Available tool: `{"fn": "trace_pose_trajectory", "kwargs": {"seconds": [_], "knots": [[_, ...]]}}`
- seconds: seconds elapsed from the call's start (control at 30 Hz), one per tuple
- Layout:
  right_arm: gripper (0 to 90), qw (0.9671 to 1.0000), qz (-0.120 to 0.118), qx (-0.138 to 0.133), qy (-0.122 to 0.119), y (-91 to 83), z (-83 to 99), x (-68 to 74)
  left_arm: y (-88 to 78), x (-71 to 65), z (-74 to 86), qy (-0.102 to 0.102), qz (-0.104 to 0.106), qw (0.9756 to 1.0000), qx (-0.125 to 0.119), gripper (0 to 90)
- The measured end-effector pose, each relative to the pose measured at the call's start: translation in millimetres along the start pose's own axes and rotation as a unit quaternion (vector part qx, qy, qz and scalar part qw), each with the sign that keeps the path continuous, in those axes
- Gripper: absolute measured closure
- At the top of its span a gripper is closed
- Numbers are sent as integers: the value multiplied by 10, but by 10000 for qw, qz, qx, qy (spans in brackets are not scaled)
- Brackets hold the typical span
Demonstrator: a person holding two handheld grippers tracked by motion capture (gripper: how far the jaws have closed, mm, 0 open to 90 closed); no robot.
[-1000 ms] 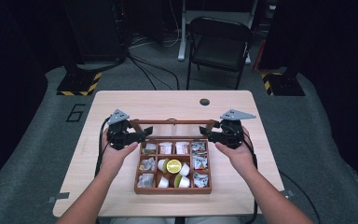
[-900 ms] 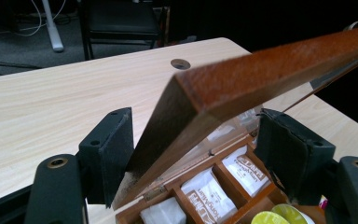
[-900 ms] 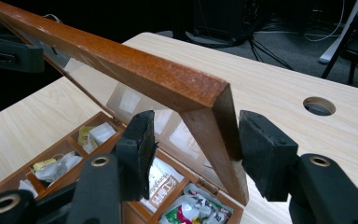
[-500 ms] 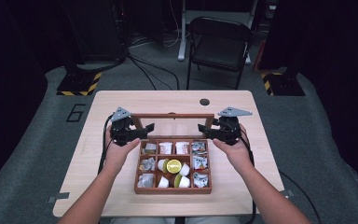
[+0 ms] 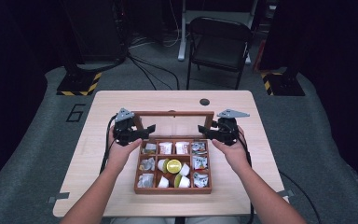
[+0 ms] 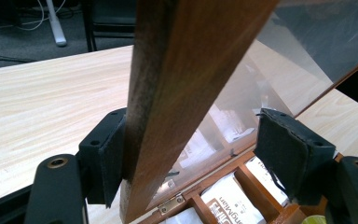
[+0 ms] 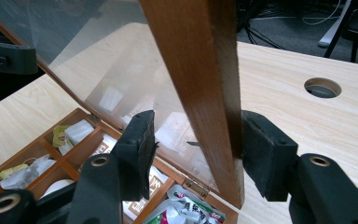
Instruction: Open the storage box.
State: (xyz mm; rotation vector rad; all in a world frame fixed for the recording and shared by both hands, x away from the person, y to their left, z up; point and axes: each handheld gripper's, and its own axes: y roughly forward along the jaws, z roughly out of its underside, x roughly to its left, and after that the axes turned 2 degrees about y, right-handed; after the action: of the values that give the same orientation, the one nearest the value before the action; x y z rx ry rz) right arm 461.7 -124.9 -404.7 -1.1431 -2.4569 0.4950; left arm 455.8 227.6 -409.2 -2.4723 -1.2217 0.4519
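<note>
Bright overhead light on table (image 5: 121, 102), dark surroundings; glare on lid pane (image 7: 98, 70).

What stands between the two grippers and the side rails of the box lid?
Nothing visible. The lid of the wooden box stands raised. The left gripper straddles one wooden side rail; the right gripper straddles the other rail. Each rail already sits between open jaws, against one pad.
</note>
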Motion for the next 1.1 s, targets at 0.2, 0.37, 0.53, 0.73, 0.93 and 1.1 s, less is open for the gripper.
{"fn": "trace_pose_trajectory", "kwargs": {"seconds": [0.2, 0.37, 0.53, 0.73, 0.93, 1.1], "knots": [[468, 10000, 24, -17, 0, 14, -15, -8, 28, 39, 40, -181, 61, 9998, -39, 287], [469, 10000, -4, -18, 25, 18, -20, -16, 42, 71, 96, -163, 34, 9999, 26, 313], [470, 10000, -14, -20, 33, 26, -25, -25, 89, 101, 173, -189, 3, 9998, 103, 317], [469, 10000, 4, -22, 66, 37, -32, -31, 118, 130, 231, -286, 9, 9995, 150, 351], [455, 10000, 72, 5, 39, 65, 19, -42, 132, 151, 251, -223, 23, 9996, 144, 365], [447, 9998, 103, 119, 85, 118, 112, -69, 146, 155, 268, -226, 13, 9997, 129, 366]]}}
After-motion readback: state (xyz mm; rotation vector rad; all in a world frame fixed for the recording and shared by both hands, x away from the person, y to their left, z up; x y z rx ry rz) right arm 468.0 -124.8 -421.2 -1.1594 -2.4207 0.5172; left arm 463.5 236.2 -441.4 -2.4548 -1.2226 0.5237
